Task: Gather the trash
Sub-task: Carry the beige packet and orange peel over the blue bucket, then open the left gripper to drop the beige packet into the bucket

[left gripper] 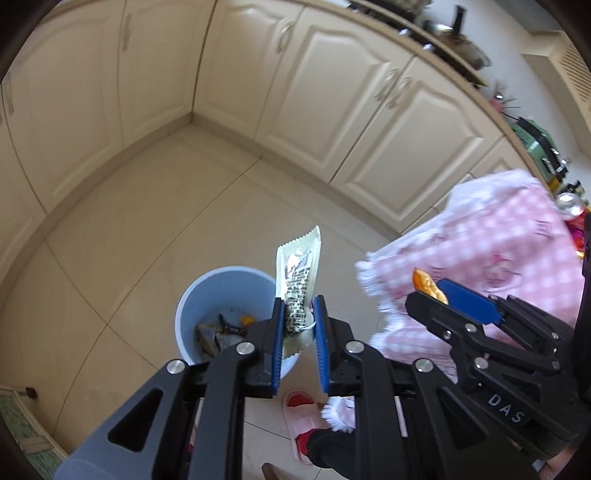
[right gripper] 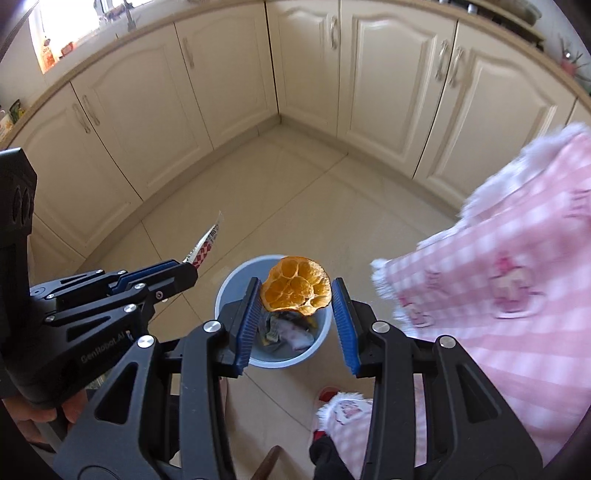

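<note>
You get soft, bright daylight from the window [right gripper: 74,22], blown out to glare. Fisheye bends the cabinets [left gripper: 155,74]; the pink checked cloth [right gripper: 517,266] is motion-blurred.

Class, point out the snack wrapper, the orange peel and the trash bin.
snack wrapper [left gripper: 297,284]: left wrist view, printed middle.
orange peel [right gripper: 295,286]: right wrist view, inner side.
trash bin [right gripper: 225,291]: right wrist view, left rim.

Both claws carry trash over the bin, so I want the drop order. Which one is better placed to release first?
Right, probably. The right claw holds the orange peel directly above the blue bin opening. The left claw's wrapper hangs near the bin's rim.
</note>
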Demonstrator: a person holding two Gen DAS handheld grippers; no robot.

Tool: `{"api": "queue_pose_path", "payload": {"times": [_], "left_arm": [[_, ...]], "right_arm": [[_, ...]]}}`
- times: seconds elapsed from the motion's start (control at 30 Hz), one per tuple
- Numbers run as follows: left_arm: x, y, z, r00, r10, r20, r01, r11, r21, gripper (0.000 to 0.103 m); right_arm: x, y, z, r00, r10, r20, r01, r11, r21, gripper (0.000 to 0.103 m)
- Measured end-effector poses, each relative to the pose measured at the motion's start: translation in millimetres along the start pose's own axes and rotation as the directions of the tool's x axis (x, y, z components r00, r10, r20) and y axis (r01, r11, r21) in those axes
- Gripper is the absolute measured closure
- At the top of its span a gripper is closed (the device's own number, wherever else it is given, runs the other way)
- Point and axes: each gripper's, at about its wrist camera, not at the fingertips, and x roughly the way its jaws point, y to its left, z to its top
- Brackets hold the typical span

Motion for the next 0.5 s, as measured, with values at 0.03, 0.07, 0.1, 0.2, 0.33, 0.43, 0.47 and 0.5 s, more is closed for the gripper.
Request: {"api": "queue_pose_path", "payload": {"times": [0.03,0.07,0.1,0.2,0.33,0.43,0.47,0.5], "left_arm": [[6.0,4.8,0.2,1.000,-0.001,-0.006,0.001,1.000,-0.010,0.088],[13.8,11.7,0.3,1.000,-0.007,-0.012,0.006,1.000,-0.025,0.088],[20.8,17.6,0.0,1.000,-0.016,-0.019,0.016,0.999,-0.035,0.087],[39.4,31.1,0.2,0.998,-0.050,-0.047,0.047,0.997,-0.059,0.077],[50.4,43.7,1.2,0.998,-0.011,-0.059,0.005,0.995,-0.099,0.057],[52.2,48.2,-0.9,0.998,-0.008,-0.070,0.001,0.995,-0.098,0.056],[53.1,49.3,-2.6,0.997,0.000,-0.075,-0.008,0.995,-0.096,0.056],[54.5,50.5,-3.5,0.997,0.005,-0.079,-0.013,0.995,-0.095,0.056]], "right_arm": [[7.5,0.9,-0.3,1.000,0.005,-0.011,-0.005,1.000,0.002,0.065],[17.1,3.2,-0.5,1.000,0.006,-0.026,-0.006,1.000,0.002,0.065],[24.7,4.5,0.1,0.999,0.005,-0.038,-0.006,1.000,-0.001,0.065],[45.6,8.0,-0.2,0.998,0.008,-0.070,-0.008,1.000,0.000,0.065],[62.4,7.7,-0.5,0.995,0.015,-0.098,-0.014,1.000,0.011,0.065],[70.9,12.0,-2.7,0.993,0.019,-0.116,-0.017,1.000,0.013,0.065],[72.5,12.3,-4.6,0.993,0.019,-0.119,-0.017,1.000,0.014,0.065],[73.4,12.0,-6.0,0.992,0.019,-0.121,-0.017,1.000,0.014,0.065]]}}
